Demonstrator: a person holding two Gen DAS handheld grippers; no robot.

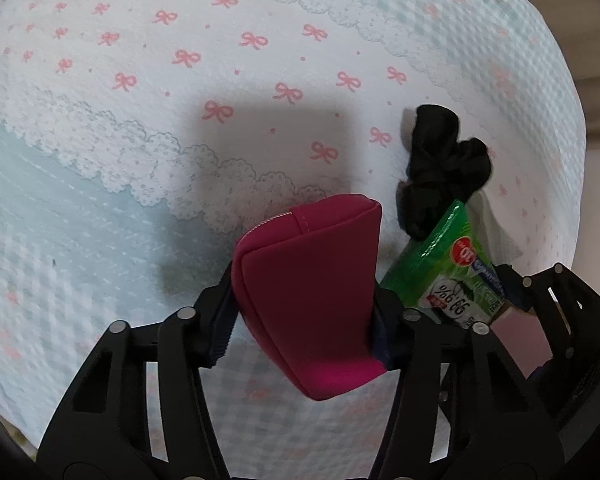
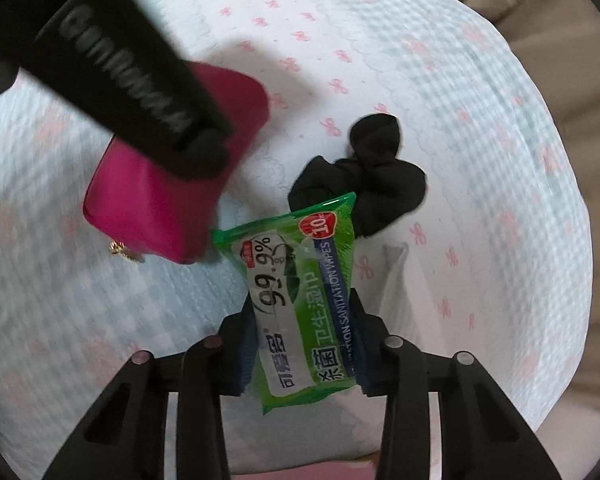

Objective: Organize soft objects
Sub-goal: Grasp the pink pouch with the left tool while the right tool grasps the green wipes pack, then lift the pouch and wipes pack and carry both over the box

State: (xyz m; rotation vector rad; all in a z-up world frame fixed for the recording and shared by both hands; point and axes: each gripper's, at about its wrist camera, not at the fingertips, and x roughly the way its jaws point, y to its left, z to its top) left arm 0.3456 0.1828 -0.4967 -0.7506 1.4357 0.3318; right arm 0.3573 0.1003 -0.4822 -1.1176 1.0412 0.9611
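A magenta zip pouch (image 1: 312, 300) stands on edge between the fingers of my left gripper (image 1: 300, 320), whose pads press on both its sides. From the right wrist view the same pouch (image 2: 152, 208) lies under the black body of the left gripper (image 2: 140, 92). My right gripper (image 2: 304, 340) is shut on a green pack of sanitation wipes (image 2: 300, 312), which lies lengthwise between its pads. The pack (image 1: 444, 276) sits just right of the pouch. A crumpled black cloth (image 2: 380, 168) lies beyond the pack, touching its far end.
Everything rests on a pale blue and white bedsheet (image 1: 140, 120) printed with pink bows. A white tissue (image 2: 396, 256) lies right of the wipes pack, partly under the black cloth (image 1: 440, 160). Beige bedding (image 2: 560, 60) shows past the sheet's right edge.
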